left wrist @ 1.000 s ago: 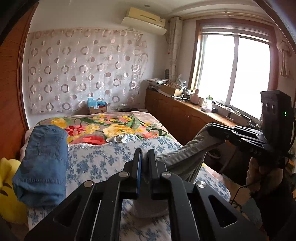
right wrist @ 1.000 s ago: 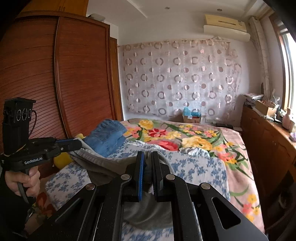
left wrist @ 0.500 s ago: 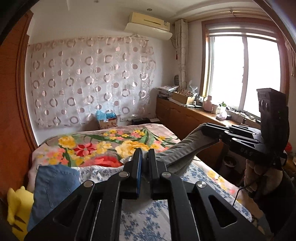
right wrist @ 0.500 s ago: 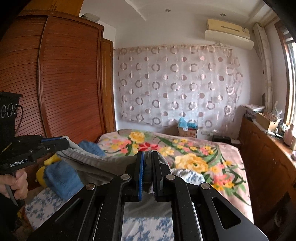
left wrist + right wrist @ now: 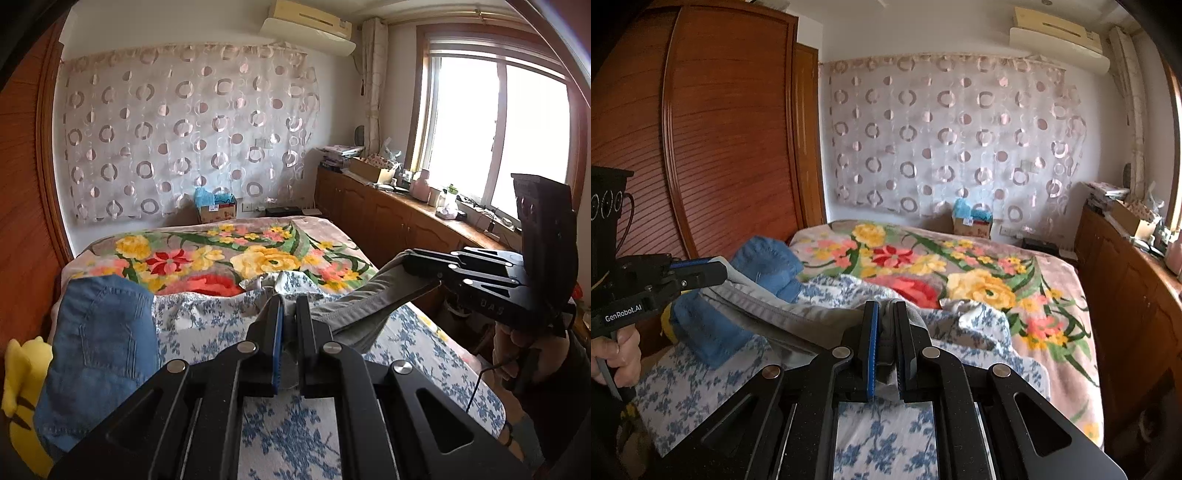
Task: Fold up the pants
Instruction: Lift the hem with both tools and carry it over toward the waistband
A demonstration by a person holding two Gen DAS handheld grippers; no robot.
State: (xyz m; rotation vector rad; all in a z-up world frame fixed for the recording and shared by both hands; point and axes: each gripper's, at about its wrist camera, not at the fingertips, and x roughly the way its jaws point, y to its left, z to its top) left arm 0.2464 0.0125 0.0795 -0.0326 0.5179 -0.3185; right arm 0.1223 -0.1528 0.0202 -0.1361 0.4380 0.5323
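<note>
Grey pants [image 5: 354, 314]: clenched between left gripper [image 5: 290, 306] and right gripper [image 5: 886, 314]; slack middle ahead risks crooked fold.

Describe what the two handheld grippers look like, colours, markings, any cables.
Both are matte black with angular cut-out linkage arms and silver round pivot pins. The left gripper has a blue pad on one finger and white GenRobot.AI lettering on its side. The right gripper has blue pads too, and a thin black cable hangs below its handle.
</note>
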